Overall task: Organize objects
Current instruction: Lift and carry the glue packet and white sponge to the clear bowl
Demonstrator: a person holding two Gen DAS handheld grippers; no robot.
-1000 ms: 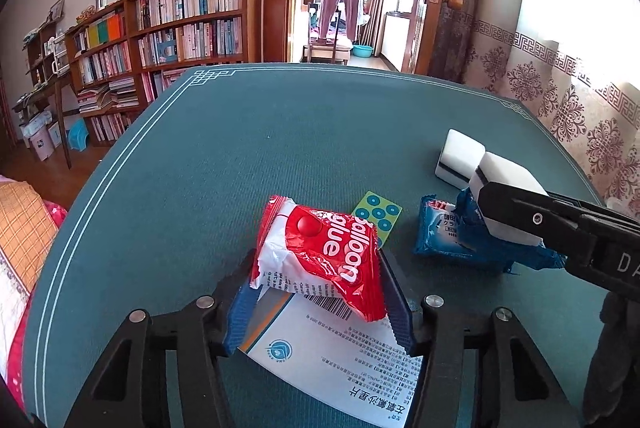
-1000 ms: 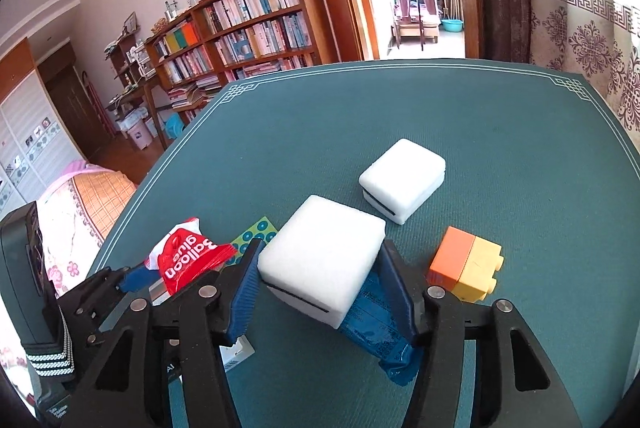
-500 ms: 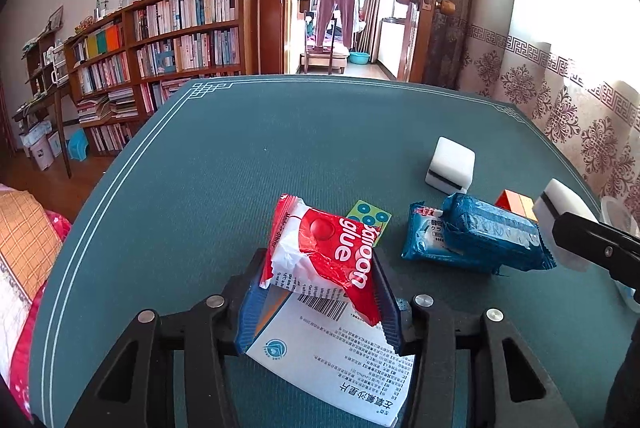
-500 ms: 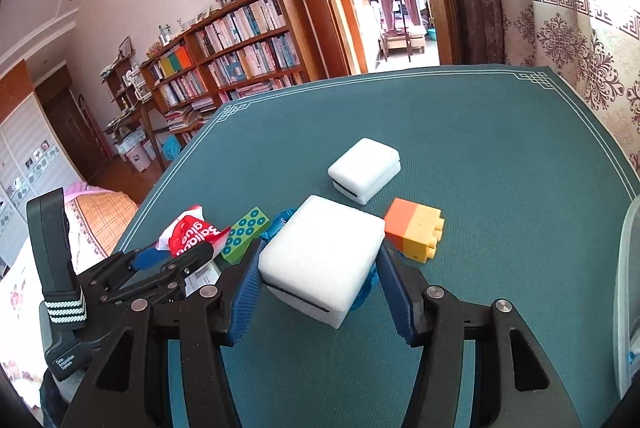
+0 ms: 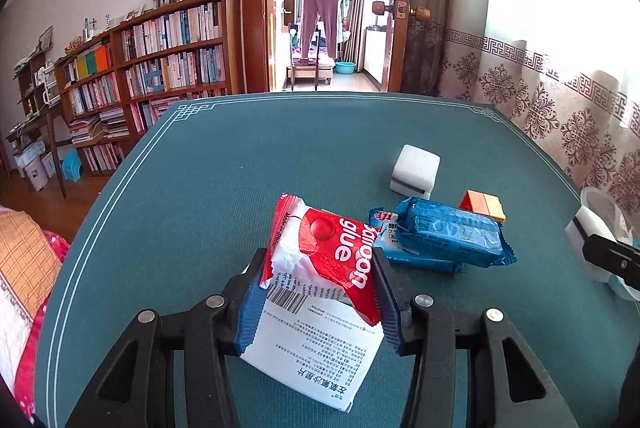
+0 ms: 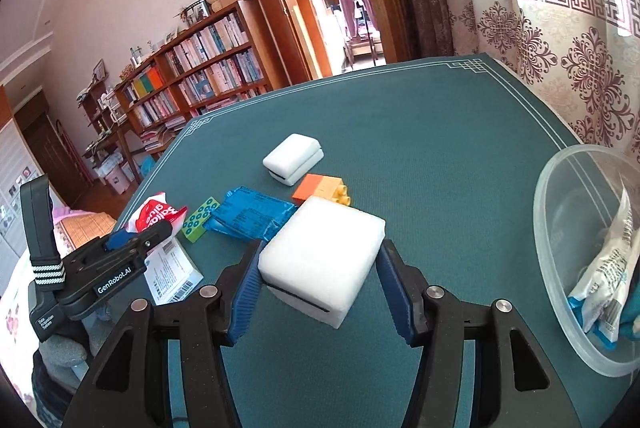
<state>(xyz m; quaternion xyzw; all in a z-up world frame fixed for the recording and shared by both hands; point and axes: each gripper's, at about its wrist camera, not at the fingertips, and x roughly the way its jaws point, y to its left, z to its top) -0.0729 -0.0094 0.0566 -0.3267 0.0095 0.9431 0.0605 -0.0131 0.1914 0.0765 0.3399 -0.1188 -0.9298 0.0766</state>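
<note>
My left gripper (image 5: pixel 316 292) is shut on a red balloon-glue packet (image 5: pixel 328 252), held above a white leaflet (image 5: pixel 316 352) on the green table (image 5: pixel 240 168). My right gripper (image 6: pixel 320 280) is shut on a white sponge block (image 6: pixel 324 256), held above the table beside a clear plastic bowl (image 6: pixel 560 228) that holds a packet. On the table lie a second white sponge block (image 6: pixel 294 158), an orange-yellow toy brick (image 6: pixel 324 188), blue wrapped packets (image 6: pixel 248 212) and a green dotted card (image 6: pixel 200 218).
The bowl also shows at the right edge of the left wrist view (image 5: pixel 604 204). Bookshelves (image 5: pixel 160 68) and an open doorway (image 5: pixel 324 40) stand beyond the table's far edge. A patterned curtain (image 6: pixel 560 40) hangs along the right side.
My right gripper has carried the white sponge block to the right, toward the bowl. My left gripper has lifted the red packet and drawn back a little.
</note>
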